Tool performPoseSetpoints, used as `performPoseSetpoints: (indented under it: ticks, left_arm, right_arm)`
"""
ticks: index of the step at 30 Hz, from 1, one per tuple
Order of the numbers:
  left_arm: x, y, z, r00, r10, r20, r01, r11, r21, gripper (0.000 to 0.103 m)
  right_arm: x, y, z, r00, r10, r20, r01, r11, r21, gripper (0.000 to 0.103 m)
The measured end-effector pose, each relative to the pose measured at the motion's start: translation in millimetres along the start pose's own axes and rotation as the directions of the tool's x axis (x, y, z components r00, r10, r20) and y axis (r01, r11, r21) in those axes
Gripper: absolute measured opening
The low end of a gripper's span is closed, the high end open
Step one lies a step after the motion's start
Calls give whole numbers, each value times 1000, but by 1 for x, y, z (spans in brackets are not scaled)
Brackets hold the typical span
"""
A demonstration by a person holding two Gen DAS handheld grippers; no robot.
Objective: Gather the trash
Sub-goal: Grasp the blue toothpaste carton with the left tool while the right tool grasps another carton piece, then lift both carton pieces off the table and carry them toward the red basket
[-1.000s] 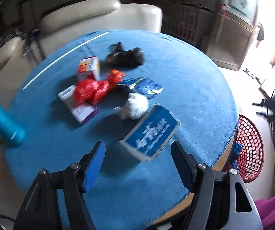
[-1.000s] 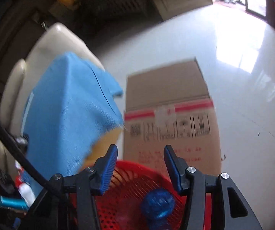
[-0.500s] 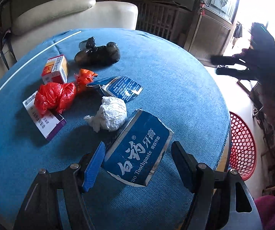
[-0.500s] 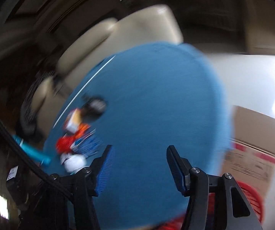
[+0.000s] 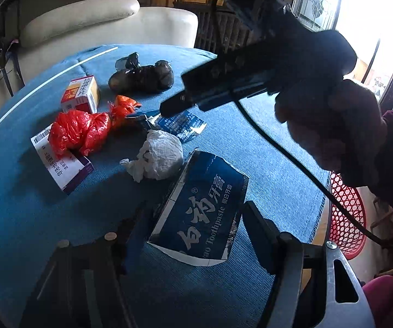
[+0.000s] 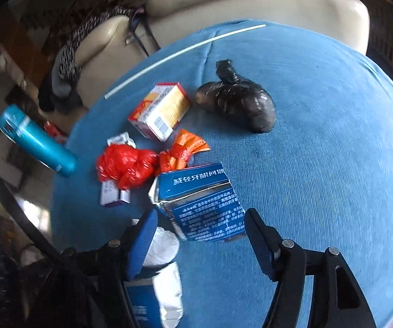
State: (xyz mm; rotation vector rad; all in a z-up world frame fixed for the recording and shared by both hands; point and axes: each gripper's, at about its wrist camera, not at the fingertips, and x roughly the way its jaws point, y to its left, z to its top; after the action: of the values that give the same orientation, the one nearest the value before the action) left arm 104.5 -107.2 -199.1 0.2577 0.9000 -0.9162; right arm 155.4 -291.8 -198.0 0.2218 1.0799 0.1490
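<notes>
My left gripper occupies the 6 o'clock edge of its own wrist view, with its jaws spread wide; the blue-padded fingers sit at roughly 7 and 5 o'clock. My right gripper enters that same view from 2 o'clock and extends toward the centre, angled downward, with its fingertips at about 11 o'clock of centre. My right hand wraps the handle at 3 o'clock, and its dark sleeve runs off the frame at 4 o'clock. In the right wrist view, my right gripper sits at 6 o'clock with jaws parted wide, nothing clamped between the blue pads.
</notes>
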Motion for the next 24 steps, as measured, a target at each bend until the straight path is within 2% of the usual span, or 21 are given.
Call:
performPoseSetpoints:
  ticks: [2,3,4,5,8,11,13,15,17,18,20,24]
  left_arm:
    - [-4,3,-1,1000,-6,9,7,1000,-13,67]
    - [-5,5,-2,1000,-9,10,9,1000,-23,57]
    - [-7,8,-3,1000,-20,-4,20,999,-39,26]
    - [-7,10,-5,999,-26,-18,26,998,-54,22]
    - [-18,20,-10,1000,-26,-4,25,995,-100,22]
    - [-26,26,-17,1000,-26,-7,25,992,-125,22]
    - [-31,27,-19,1000,-16,-7,15,992,-127,23]
    - [-35,26,-20,1000,-25,-10,23,991,-131,30]
    - [-38,24,-19,1000,-30,-3,29,990,-139,62]
    - [-40,22,-18,1000,-23,11,24,990,-141,67]
    - [-45,18,-15,999,-23,49,29,991,-133,70]
    - [-32,5,-5,999,-20,33,23,996,-91,75]
  right_arm:
    - [3,2,1,1000,-14,-15,14,999,-30,72]
    - [5,4,1,1000,-20,-23,19,999,-50,73]
    - [8,7,3,999,-22,-32,20,997,-68,74]
    - [12,9,4,999,-23,-44,19,996,-85,74]
    - [21,18,6,998,-41,-56,33,990,-134,82]
    - [28,26,10,995,-85,-53,75,982,-174,83]
    - [33,29,14,993,-101,-52,91,981,-171,83]
    - [37,28,20,992,-107,-63,97,984,-151,83]
    - [36,25,25,995,-85,-61,78,991,-112,83]
    - [35,23,27,996,-72,-51,67,993,-94,83]
    - [33,20,30,997,-65,-35,62,995,-80,83]
    - [45,18,32,993,-87,-81,79,992,-103,83]
